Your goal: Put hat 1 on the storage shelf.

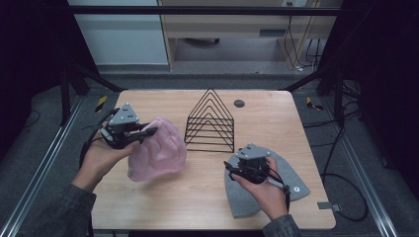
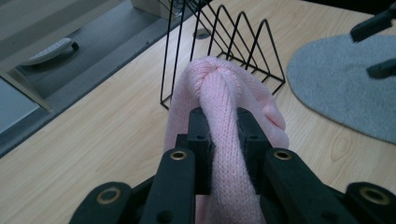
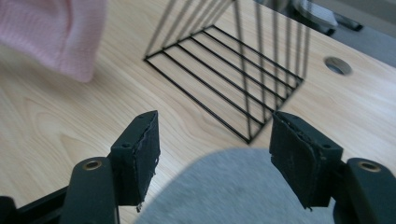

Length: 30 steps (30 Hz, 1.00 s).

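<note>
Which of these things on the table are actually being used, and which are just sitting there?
In use:
- pink knit hat, pinched in the left gripper
- grey felt hat, lying under the open right gripper

Just sitting there, as far as I can tell:
- black wire rack
- round hole in the table

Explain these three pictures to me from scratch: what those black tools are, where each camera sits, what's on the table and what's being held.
A person holds a hand-operated two-jaw gripper in each hand. One camera looks down from above; the other two ride on the grippers, looking along their black jaws. On the wooden table stand a black wire rack and a flat grey knit hat. The left gripper is shut on a pink knit hat, lifted off the table. The right gripper hovers over the grey hat, jaws open, holding nothing.
</note>
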{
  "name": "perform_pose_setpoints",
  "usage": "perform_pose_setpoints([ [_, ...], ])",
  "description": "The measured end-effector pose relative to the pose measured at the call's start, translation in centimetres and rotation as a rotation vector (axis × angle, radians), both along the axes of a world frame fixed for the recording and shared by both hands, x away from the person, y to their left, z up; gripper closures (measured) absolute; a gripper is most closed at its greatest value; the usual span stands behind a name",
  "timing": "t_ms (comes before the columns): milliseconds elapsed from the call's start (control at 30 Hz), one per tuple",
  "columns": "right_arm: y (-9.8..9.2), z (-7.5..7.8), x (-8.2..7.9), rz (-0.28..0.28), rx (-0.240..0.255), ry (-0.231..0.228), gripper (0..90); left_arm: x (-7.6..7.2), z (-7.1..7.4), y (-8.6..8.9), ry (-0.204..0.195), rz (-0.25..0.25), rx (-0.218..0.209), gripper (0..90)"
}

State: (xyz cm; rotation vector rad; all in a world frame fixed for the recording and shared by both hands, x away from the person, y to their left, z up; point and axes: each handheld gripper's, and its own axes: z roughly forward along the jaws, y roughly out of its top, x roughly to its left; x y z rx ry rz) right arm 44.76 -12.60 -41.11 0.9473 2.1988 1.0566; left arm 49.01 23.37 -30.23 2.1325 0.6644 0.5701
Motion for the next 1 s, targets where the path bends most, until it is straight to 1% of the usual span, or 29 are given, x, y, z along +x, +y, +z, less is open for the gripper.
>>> perform_pose_setpoints([
  [33, 0.6, 0.2, 0.1, 0.021, 0.002, 0.009, 34.3, 0.0, 0.4, 0.0, -0.001, -0.009, 0.005, 78.6],
  [67, 1.2, 0.4, 0.1, 0.046, -0.004, 0.013, 35.3, -0.1, 0.7, 0.1, -0.005, -0.012, 0.002, 78.6],
  [100, 1.9, 0.6, 0.0, 0.078, -0.009, 0.018, 35.5, -0.1, 0.7, 0.1, -0.005, -0.012, 0.002, 78.6],
  [133, 2.5, 0.8, 0.0, 0.1, -0.004, 0.025, 35.9, 0.0, 1.2, 0.0, -0.006, -0.011, -0.009, 78.6],
  [167, 3.1, 1.0, 0.1, 0.119, -0.001, 0.032, 36.3, 0.1, 1.3, -0.1, -0.005, -0.008, -0.019, 78.5],
  [200, 3.5, 1.1, 0.2, 0.129, 0.002, 0.036, 36.4, 0.3, 1.5, -0.1, -0.007, -0.01, -0.01, 78.5],
  [233, 4.1, 1.3, 0.2, 0.138, 0.007, 0.039, 36.7, 0.4, 1.7, -0.1, -0.005, -0.006, -0.023, 78.5],
  [300, 5.1, 1.8, 0.4, 0.159, 0.025, 0.046, 37.0, 0.6, 1.9, -0.3, -0.002, -0.008, -0.034, 78.5],
  [400, 6.0, 2.2, 0.5, 0.176, 0.052, 0.057, 37.2, 0.8, 2.3, -0.4, -0.003, -0.02, -0.04, 78.4],
  [467, 6.5, 2.3, 0.6, 0.187, 0.053, 0.062, 37.1, 0.9, 2.6, -0.5, -0.006, -0.019, -0.042, 78.4],
  [533, 7.0, 2.4, 0.9, 0.195, 0.057, 0.078, 36.2, 0.9, 2.8, -0.5, -0.003, -0.023, -0.059, 78.3],
  [600, 7.4, 2.5, 1.1, 0.202, 0.053, 0.081, 35.5, 0.8, 3.2, -0.4, -0.008, -0.024, -0.065, 78.3],
  [633, 7.6, 2.7, 1.2, 0.215, 0.057, 0.083, 35.0, 0.8, 3.3, -0.4, -0.011, -0.025, -0.069, 78.2],
  [667, 7.8, 2.8, 1.2, 0.225, 0.059, 0.084, 34.9, 0.7, 3.6, -0.4, -0.012, -0.027, -0.063, 78.3],
  [700, 8.0, 2.9, 1.3, 0.231, 0.062, 0.085, 34.6, 0.6, 3.8, -0.4, -0.015, -0.024, -0.069, 78.2],
  [833, 8.5, 3.4, 1.5, 0.223, 0.07, 0.086, 35.8, 0.3, 4.5, -0.5, -0.025, -0.025, -0.066, 78.2],
  [900, 8.7, 3.7, 1.8, 0.206, 0.074, 0.071, 38.6, 0.2, 4.8, -0.5, -0.031, -0.029, -0.07, 78.2],
  [1000, 9.2, 3.9, 2.5, 0.203, 0.129, 0.081, 38.8, 0.3, 5.1, -0.5, -0.033, -0.036, -0.081, 78.2],
])
